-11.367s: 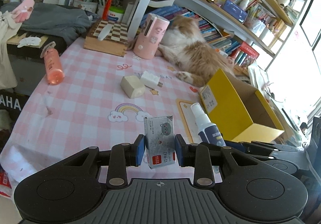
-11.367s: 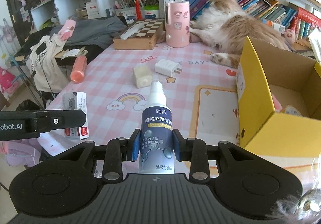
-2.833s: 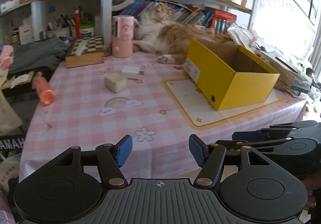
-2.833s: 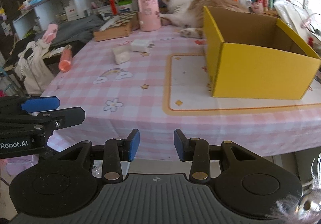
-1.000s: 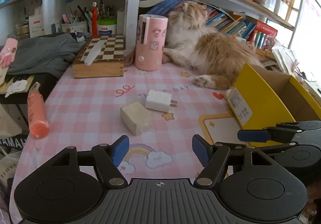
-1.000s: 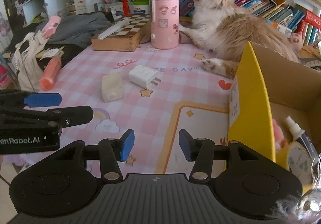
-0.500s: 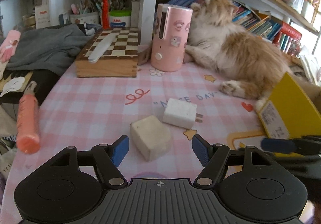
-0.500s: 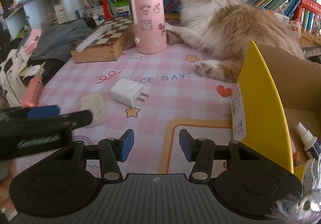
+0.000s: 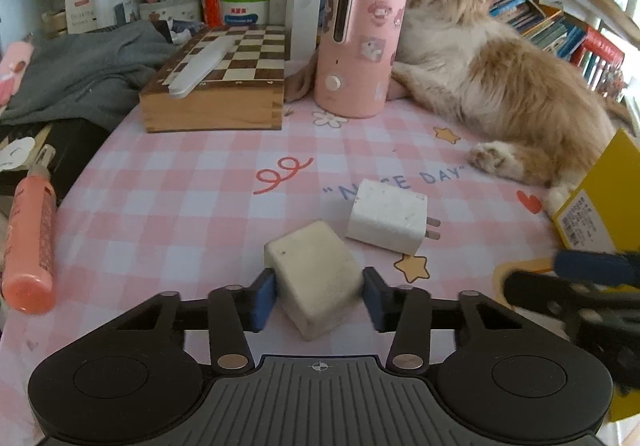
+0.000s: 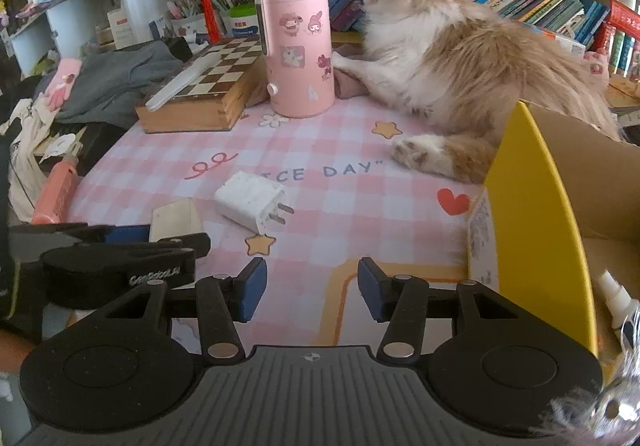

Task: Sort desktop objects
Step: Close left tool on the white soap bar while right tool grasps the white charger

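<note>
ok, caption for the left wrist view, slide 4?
Left gripper closing around cream block on checked tablecloth, white charger beside it.

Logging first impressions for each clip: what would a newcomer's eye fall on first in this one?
A fluffy orange-and-white cat sprawls at the back of the pink checked tablecloth, against the bookshelf and beside a tall pink sticker-covered cylinder. Up front, the left tongs are closing around a cream-coloured block, with a white plug-in charger just behind it. A yellow cardboard box stands at the right.
</note>
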### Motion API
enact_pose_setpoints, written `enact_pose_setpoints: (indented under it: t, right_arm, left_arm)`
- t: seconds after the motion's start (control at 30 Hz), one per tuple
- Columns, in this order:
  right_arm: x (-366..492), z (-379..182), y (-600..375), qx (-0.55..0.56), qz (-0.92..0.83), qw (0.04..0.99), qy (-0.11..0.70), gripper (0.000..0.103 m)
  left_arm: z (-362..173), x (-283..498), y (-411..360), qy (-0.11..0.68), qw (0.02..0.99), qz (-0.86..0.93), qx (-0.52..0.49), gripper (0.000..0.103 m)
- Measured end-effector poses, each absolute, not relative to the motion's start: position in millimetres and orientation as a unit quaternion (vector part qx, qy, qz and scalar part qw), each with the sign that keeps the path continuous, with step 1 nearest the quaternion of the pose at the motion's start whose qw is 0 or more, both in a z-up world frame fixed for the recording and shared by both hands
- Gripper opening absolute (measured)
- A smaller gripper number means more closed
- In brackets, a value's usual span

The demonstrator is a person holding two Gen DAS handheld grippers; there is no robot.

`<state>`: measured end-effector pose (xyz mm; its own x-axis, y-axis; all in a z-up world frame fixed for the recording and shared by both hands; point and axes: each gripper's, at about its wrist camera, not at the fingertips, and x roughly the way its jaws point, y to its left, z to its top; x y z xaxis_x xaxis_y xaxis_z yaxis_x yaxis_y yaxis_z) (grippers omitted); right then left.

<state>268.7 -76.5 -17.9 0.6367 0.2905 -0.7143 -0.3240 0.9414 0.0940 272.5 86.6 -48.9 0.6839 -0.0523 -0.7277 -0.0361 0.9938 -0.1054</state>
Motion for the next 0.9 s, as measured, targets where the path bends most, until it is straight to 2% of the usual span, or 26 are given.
enact_pose_setpoints:
  t: [0.17,0.5,0.9]
  right_arm:
    - [283.2,-21.4,-60.9,-0.03,0.187,0.902,0.389,0.053]
    - [318.8,-36.4,-22.2,-0.038,0.205,0.896,0.392,0.065]
    - [340.3,-58.7,-2.5,-0.057,0.202,0.889,0.406,0.068]
  left_arm:
    - [-37.5,252.9,102.0,0.395,0.914,0.01,-0.087,0.036]
    - [-20.0,211.6,116.6,0.385,0.913,0.055,-0.12,0.036]
    - [-6.0,193.8,105.2,0.37,0.92,0.06,-0.111,0.035]
